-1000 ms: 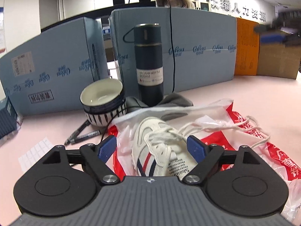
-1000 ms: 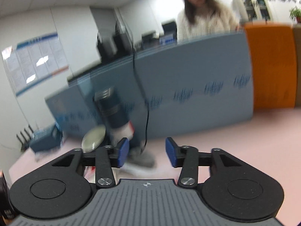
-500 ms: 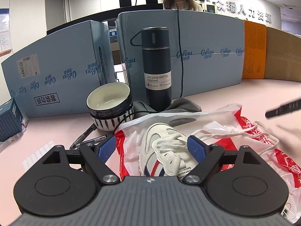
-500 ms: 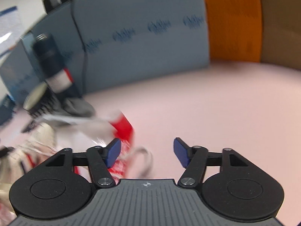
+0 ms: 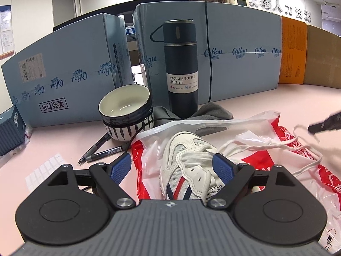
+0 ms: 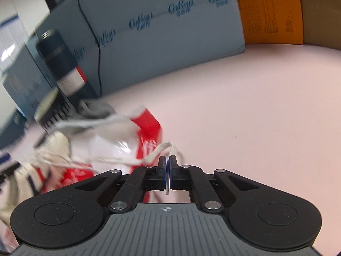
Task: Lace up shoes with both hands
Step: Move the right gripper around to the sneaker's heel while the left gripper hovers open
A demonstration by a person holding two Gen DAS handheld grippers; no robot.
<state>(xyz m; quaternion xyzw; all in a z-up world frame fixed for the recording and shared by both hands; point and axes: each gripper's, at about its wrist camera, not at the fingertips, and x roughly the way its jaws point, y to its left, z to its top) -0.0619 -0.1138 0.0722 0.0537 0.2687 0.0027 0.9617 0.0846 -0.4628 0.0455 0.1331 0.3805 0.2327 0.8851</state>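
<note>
Right claw (image 6: pixel 168 166) newly clamped on lace (image 6: pixel 157 151)

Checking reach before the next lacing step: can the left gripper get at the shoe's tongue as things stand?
Probably yes. The left gripper is open with the shoe directly ahead between its fingers; only loose lace lies over it. The right gripper holds a lace end off to the side.

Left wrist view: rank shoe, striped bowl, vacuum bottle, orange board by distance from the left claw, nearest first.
1. Shoe: right between the open fingers of the left claw, on the red-and-white bag.
2. Striped bowl: ahead, to the left, stacked on another.
3. Vacuum bottle: behind the bowl, centre, upright.
4. Orange board: far right, at the table's back edge.
</note>
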